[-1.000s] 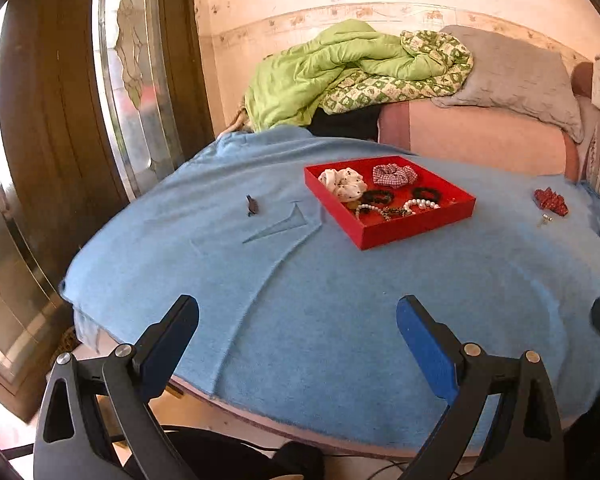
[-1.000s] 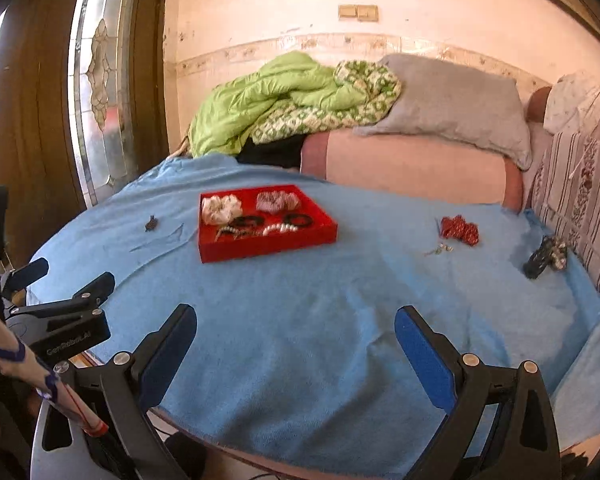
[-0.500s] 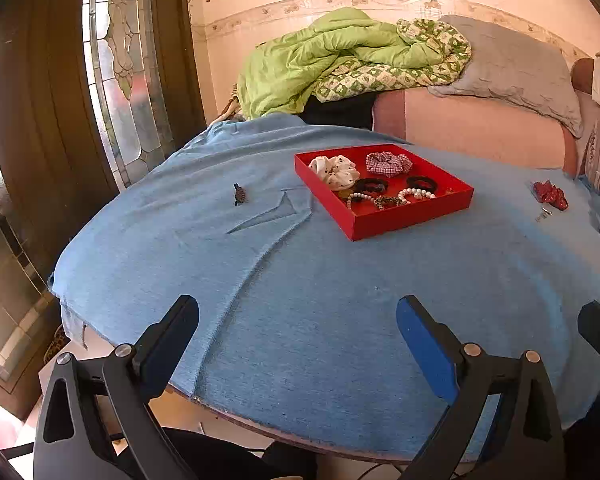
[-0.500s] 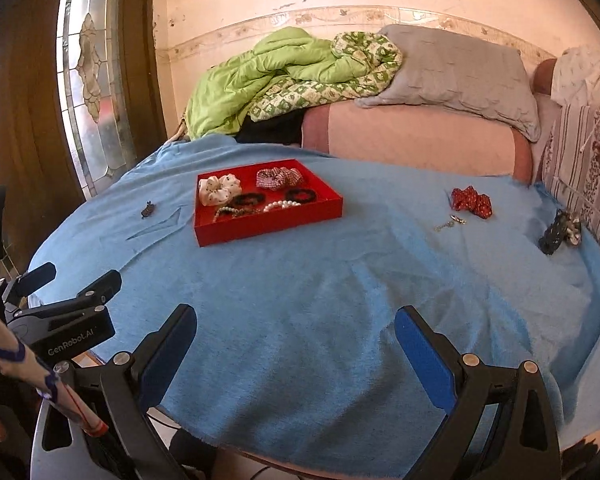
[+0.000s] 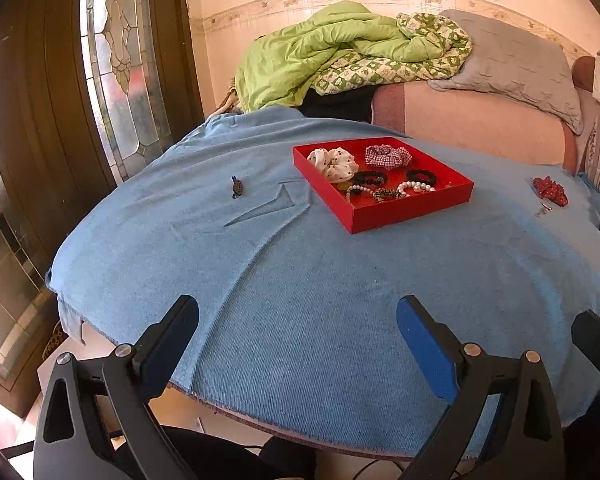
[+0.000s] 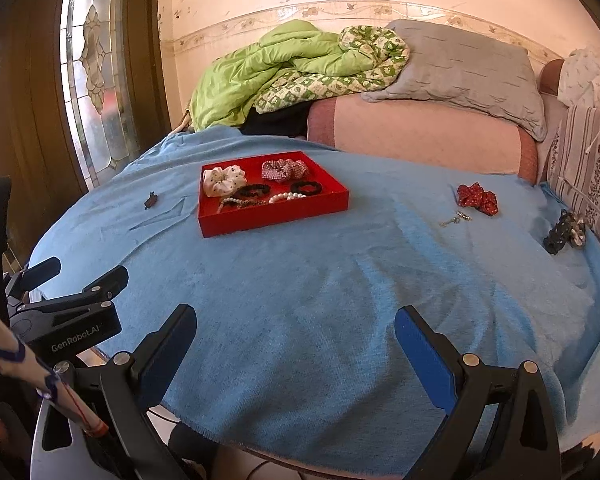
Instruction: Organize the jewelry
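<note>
while both grippers' fingers (image 5: 424, 344) spread apart, empty, red tray (image 6: 274, 214) sits well ahead; red scrunchie (image 6: 477, 199) far right.

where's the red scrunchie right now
The red scrunchie lies on the blue cloth, right of the red tray, beside a small metal trinket.

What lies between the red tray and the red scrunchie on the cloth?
Only bare blue cloth between the red tray and the red scrunchie, shown in the right wrist view.
</note>
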`<state>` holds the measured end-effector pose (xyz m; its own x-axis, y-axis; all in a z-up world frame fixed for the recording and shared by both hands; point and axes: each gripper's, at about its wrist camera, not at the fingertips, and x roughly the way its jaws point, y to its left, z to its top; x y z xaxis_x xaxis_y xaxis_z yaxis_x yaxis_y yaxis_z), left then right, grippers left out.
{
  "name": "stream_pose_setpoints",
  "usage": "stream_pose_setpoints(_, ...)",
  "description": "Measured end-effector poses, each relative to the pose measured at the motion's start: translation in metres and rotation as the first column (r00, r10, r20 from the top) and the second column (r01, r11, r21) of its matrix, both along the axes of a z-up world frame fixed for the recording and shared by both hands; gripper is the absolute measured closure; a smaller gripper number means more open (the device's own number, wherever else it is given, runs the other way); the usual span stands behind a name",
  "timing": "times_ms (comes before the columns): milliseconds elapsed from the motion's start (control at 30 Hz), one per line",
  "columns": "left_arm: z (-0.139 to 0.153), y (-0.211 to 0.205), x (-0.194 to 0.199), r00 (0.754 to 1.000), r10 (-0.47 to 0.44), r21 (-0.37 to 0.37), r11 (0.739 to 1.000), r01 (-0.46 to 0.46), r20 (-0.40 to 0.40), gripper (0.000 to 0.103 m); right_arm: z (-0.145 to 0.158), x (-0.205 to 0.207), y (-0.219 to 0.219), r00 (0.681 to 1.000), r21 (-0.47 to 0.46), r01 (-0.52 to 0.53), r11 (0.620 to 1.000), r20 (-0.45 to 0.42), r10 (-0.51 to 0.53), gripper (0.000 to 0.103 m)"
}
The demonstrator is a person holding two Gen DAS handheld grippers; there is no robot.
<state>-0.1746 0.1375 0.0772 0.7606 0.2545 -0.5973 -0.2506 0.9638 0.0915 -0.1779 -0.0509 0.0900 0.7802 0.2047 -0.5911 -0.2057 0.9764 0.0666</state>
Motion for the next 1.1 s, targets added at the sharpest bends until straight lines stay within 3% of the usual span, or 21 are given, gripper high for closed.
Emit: stream_pose_setpoints(1100, -0.002, 0.0004, -0.0003, 1.0, -0.001, 0.0, 1.0, 0.001, -0.011, 0.004, -0.0032, -0.0024, 0.0012, 1.0, 0.001, -0.001, 1.0, -0.007, 0.001, 0.002)
